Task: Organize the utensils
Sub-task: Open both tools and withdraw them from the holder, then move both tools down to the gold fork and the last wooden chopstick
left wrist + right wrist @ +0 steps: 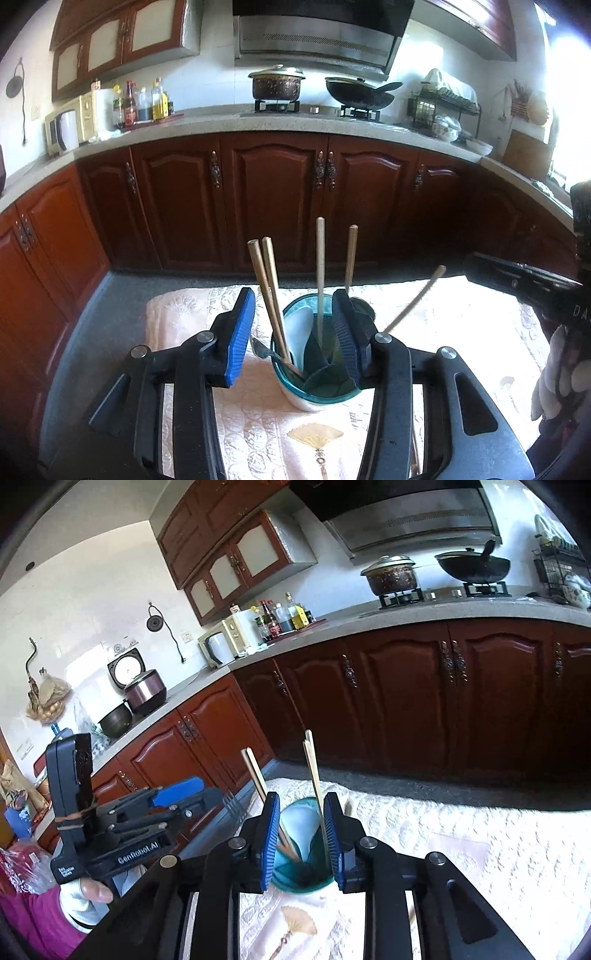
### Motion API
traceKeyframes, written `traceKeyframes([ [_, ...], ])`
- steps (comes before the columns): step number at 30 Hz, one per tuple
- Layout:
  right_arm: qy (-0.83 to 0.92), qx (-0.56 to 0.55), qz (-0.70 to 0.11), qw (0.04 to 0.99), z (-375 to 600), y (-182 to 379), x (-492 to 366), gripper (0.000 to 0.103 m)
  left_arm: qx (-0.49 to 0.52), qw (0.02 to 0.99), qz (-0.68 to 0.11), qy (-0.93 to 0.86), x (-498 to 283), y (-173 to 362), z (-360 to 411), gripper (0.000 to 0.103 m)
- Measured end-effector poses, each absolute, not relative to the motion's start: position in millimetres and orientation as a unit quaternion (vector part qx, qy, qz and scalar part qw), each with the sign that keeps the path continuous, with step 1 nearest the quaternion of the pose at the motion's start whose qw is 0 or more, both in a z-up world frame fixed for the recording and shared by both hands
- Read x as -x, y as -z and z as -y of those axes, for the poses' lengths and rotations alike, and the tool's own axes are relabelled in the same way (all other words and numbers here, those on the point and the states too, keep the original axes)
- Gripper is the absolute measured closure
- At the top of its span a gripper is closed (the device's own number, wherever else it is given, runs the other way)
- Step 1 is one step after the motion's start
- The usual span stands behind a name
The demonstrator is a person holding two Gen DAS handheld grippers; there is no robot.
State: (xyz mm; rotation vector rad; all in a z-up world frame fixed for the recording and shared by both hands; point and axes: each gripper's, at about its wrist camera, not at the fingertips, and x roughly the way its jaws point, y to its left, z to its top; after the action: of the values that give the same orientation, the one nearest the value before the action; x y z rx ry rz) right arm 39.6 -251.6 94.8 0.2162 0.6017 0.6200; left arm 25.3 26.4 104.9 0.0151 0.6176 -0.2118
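I have the teal utensil cup (314, 373) standing upright on the pale embroidered cloth (258, 424), and I take it as my reference for everything else. Through the left wrist camera, my left gripper (295, 332) has its blue-padded fingers spread apart: one pad hangs just to the left of the cup, clear of it, while the other sits against the cup's right rim, so nothing is clamped between them. Inside the cup I count wooden chopsticks (271, 295) leaning to the left side and two more standing nearly upright toward the right, along with a white spoon (301, 332) resting against the inner wall. A metal fork (264, 352) lies just left of the cup, its head at the rim. One loose chopstick (417, 301) slants up to the right of the cup, beyond the gripper pad. Through the right wrist camera, my right gripper (301, 840) is also spread, one pad on each side of the cup's mouth, and whether either pad touches the rim I cannot tell; the cup looks blurred here. To the left of the cup in that view I see the other gripper's body held in a gloved hand (85, 897).
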Motion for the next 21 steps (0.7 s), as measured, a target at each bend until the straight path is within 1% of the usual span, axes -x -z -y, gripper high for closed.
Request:
traceKeyframes([
  [3,-0.291,-0.110,-0.310,0.898,260,-85,-27,0.078,-0.012,0.948,-0.297,0.113,-13,-109,-20,0.060],
  [7,-0.261,-0.102,-0.357,0.891,270,-52,-18,0.078,-0.009,0.943,-0.305,0.133,3,-105,-13,0.059],
  [11,-0.206,-0.114,-0.447,0.863,286,16,-29,0.078,0.002,0.936,-0.319,0.150,17,-97,-8,0.059],
  [14,-0.174,-0.132,-0.498,0.839,293,65,-42,0.078,0.007,0.928,-0.336,0.160,28,-86,-4,0.059],
  [17,-0.165,-0.137,-0.523,0.825,289,94,-54,0.078,0.008,0.918,-0.359,0.166,33,-70,1,0.059],
  [21,-0.151,-0.139,-0.535,0.820,281,119,-70,0.078,0.007,0.903,-0.393,0.175,36,-48,12,0.059],
])
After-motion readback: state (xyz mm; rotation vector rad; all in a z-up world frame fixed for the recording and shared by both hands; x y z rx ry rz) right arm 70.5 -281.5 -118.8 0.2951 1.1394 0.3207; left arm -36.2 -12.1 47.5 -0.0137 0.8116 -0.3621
